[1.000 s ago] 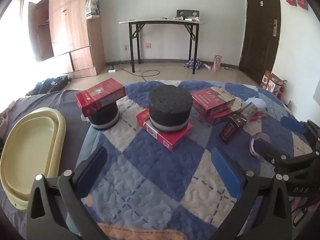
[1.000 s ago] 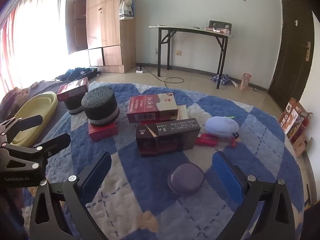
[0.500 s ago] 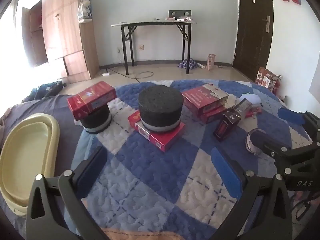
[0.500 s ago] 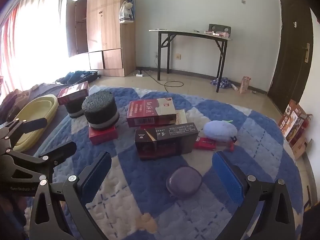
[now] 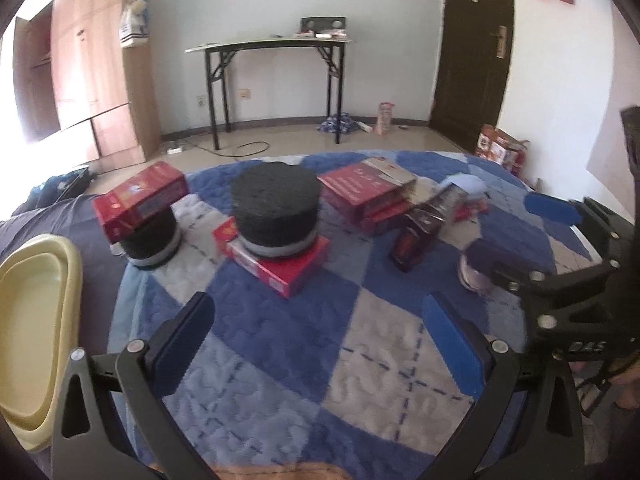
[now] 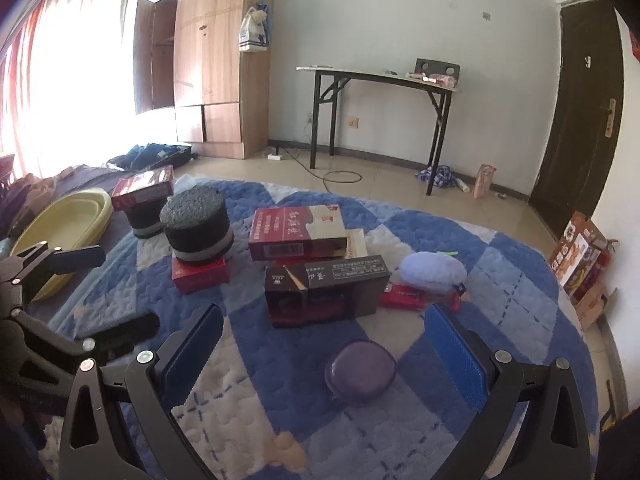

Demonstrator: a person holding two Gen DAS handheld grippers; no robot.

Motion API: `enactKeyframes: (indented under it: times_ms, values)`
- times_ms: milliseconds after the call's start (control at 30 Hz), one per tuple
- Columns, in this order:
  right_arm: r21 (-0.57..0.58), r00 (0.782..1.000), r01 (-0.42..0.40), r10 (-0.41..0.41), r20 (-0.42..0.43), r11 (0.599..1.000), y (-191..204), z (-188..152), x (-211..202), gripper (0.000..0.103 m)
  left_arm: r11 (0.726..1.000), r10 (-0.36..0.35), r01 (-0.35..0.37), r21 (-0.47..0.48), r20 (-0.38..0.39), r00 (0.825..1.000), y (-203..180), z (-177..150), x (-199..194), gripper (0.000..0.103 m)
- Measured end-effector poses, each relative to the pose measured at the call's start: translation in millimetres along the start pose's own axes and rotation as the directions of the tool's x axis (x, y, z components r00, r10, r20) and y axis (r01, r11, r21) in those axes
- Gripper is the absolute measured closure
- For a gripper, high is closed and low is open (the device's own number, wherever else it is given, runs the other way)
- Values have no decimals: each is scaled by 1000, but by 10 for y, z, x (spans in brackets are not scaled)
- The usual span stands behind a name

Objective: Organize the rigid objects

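On a blue checked quilt (image 5: 280,360) lie several boxes. A black foam cylinder (image 5: 276,212) stands on a red box (image 5: 288,268); a second red box (image 5: 140,200) rests on a smaller black cylinder (image 5: 150,240). A stack of red boxes (image 6: 298,232), a dark carton (image 6: 326,290), a round purple case (image 6: 360,372) and a pale blue plush (image 6: 434,272) lie further right. My left gripper (image 5: 316,320) is open above bare quilt. My right gripper (image 6: 324,340) is open, with the purple case just ahead between its fingers, untouched.
A yellow basin (image 5: 32,320) sits at the left edge of the bed. Beyond the bed are a black-legged folding table (image 5: 276,80), a wooden wardrobe (image 5: 92,80), a dark door (image 5: 472,52) and a printed carton (image 6: 580,256) on the floor.
Both grippers have risen and tilted slightly, so the room's far wall fills more of each view. The objects on the quilt have not moved. Both grippers stay open.
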State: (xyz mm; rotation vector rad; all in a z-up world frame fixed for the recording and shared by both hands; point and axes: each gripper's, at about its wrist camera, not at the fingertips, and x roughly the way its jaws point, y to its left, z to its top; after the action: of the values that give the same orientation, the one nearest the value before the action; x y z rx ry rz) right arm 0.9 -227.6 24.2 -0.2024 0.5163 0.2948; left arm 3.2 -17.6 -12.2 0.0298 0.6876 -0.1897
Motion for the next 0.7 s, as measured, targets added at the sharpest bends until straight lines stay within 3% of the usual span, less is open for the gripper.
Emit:
enactKeyframes:
  times_ms: [133,300,433,600,700]
  values:
    - [5,1000,-12,12,-13,1000,-1,-1,32,0,1000,-18,18,-13,-9,1000,18,-7,11,0]
    - [28,999,-38,39,-8,999,-60,22,13,0,990,-81,74,-123,-49,996,160,14,52,0]
    - [32,999,-44,44,-3,999,-75,20,-2,0,985,-95,90,-148,-24,995,185,5,29,0]
    - [48,999,-52,52,-15,998,-102,5,31,0,996,17,-19,-89,-15,1000,126,23,-6,0]
    - [52,998,-61,62,-18,997,-115,13,39,0,995,91,-93,-36,-60,994,85,25,79,0]
